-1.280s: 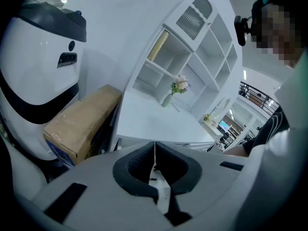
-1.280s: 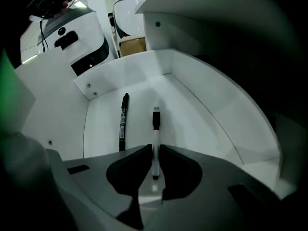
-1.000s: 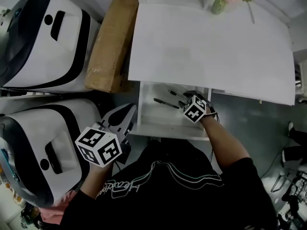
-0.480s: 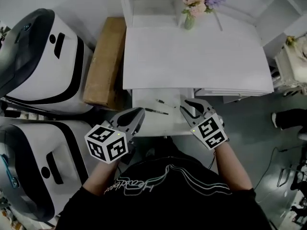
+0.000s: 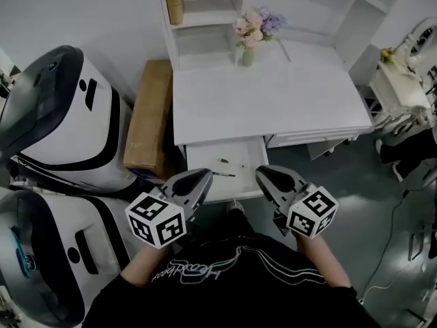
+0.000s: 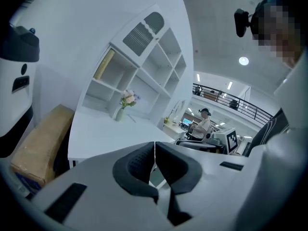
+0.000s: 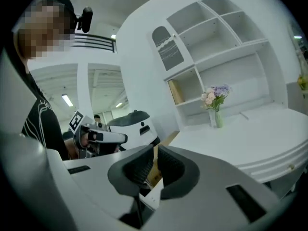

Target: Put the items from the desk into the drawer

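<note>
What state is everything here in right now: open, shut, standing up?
Drawer: open, pulled out under the desk.
Pens: two, lying inside the drawer.
Left gripper: shut, empty.
Right gripper: jaws have just closed, nothing between them.
Flower vase: upright on the desk.

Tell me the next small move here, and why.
Probably open the right gripper and reach for the thin item on the desk by the vase. It and the left gripper are shut and empty, the drawer stands open with pens in it, and that item looks like the only loose thing left out.
</note>
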